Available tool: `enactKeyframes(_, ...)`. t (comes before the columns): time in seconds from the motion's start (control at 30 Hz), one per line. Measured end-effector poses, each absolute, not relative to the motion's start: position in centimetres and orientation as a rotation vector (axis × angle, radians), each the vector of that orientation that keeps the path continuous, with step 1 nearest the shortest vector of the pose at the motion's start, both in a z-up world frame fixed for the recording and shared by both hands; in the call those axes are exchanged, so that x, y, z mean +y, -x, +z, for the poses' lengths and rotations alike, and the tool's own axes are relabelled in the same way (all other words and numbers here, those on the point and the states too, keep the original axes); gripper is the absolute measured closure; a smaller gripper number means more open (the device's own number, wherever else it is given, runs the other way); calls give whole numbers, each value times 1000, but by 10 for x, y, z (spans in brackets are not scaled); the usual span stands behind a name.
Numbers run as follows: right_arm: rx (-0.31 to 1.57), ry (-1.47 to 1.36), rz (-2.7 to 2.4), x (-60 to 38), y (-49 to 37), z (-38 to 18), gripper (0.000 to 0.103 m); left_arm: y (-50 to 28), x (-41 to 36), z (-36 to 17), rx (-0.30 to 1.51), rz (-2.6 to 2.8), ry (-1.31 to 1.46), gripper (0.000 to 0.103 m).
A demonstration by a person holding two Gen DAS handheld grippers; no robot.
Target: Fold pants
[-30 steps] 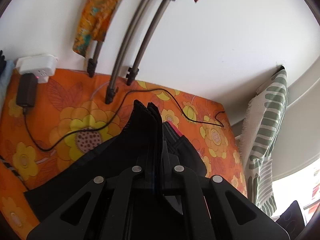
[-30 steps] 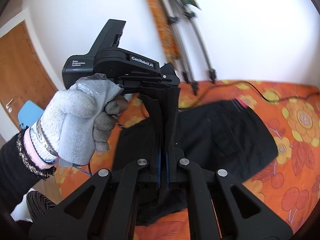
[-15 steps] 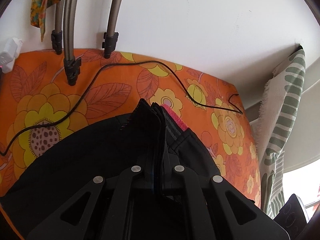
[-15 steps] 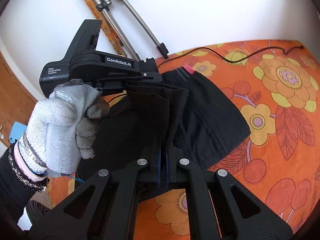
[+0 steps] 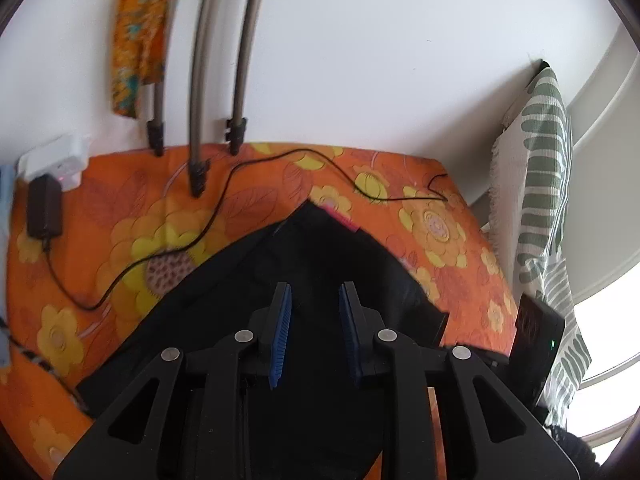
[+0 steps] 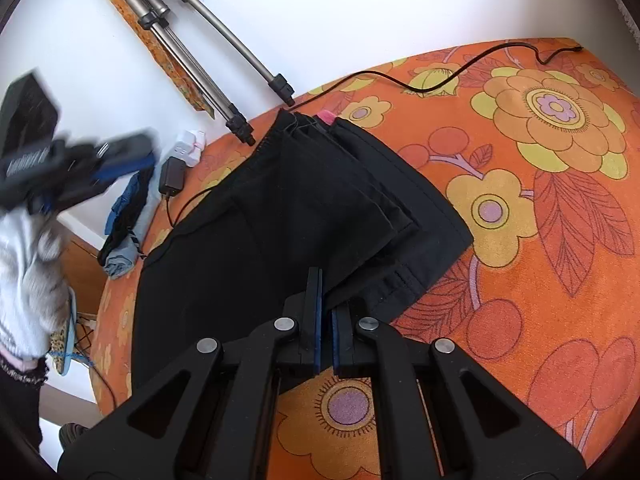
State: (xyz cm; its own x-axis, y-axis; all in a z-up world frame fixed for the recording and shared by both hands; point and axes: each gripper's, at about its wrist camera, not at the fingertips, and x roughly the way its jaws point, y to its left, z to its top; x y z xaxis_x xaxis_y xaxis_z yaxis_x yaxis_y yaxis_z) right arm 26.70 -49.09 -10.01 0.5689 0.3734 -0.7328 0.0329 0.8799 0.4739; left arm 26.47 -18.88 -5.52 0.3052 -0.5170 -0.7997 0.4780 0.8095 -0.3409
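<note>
Looking through the left wrist view, I find the left gripper (image 5: 314, 332) with fingers apart and opening, nothing between them; the black pants (image 5: 304, 280) lie below on the orange flowered bed (image 5: 120, 248). Through the right wrist view, my right gripper (image 6: 325, 332) is clamped on the near hem. Risk: lifting here would drag the folded layer askew. Long axis runs near-to-far, pink waistband tag (image 6: 326, 117) at the far end.

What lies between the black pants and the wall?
Bare orange cover crossed by a black cable; the left wrist view shows it beyond the pants.
</note>
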Motion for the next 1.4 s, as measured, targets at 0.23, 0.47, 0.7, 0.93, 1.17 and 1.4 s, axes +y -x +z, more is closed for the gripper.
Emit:
enactKeyframes(0.23,991,-529,195,-500,-268,-105,94,-208,-125,-117,1199,-591,-48,80)
enactKeyframes(0.47,861,-354,17,-516,-253,-57,75,-200,-100,-151,1195,-543,-24,80)
enactKeyframes(0.7,823,-148,196,-456,-264,-38,55,-189,-96,-145,1147,-559,-27,80)
enactKeyframes(0.93,978,106,165,-415,-297,-100,55,-143,-104,-129,1094,-700,-99,80)
enactKeyframes(1.17,1006,78,135,-423,-310,-109,56,-112,-117,-155,1122,-752,-245,80)
enactKeyframes(1.4,990,98,121,-421,-311,-111,56,-110,-92,-154,1152,-748,-141,80)
